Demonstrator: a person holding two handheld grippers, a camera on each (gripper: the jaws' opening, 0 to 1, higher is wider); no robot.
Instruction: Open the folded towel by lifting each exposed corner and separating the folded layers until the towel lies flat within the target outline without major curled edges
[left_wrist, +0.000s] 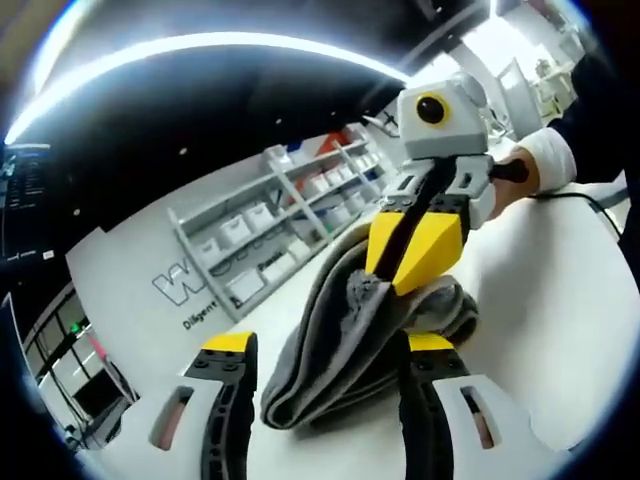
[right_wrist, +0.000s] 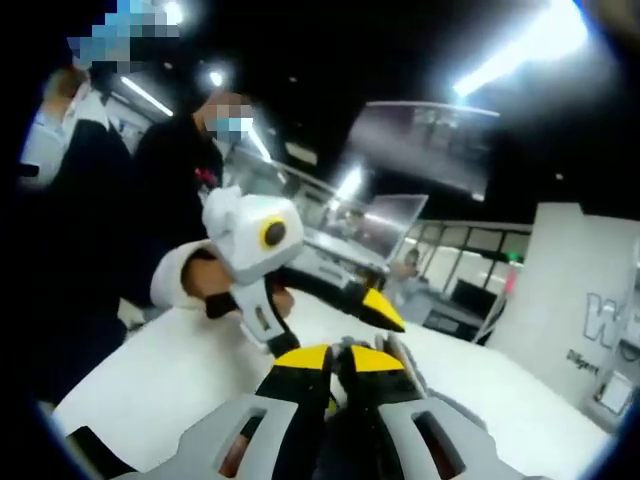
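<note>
Left gripper (left_wrist: 325, 352): jaws spread wide, straddling the near end of the towel with nothing pinched; likely parked there ready to catch the lower layers.
Towel (left_wrist: 330, 340): grey, folded, lying on the white table (left_wrist: 560, 300), running from the near centre away toward the right gripper; upper layers drawn up at the far end, so not yet flat.
Right gripper (left_wrist: 405, 250): yellow tips clamped on a fold of the towel, lifting it off the stack, presumably to peel one layer from the rest.
Right gripper, own view (right_wrist: 340, 358): tips together on dark cloth; blurred, so exact layer count hard to tell.
Hand (left_wrist: 520, 170): far right, grasping the handle.
Target outline: not made out.
</note>
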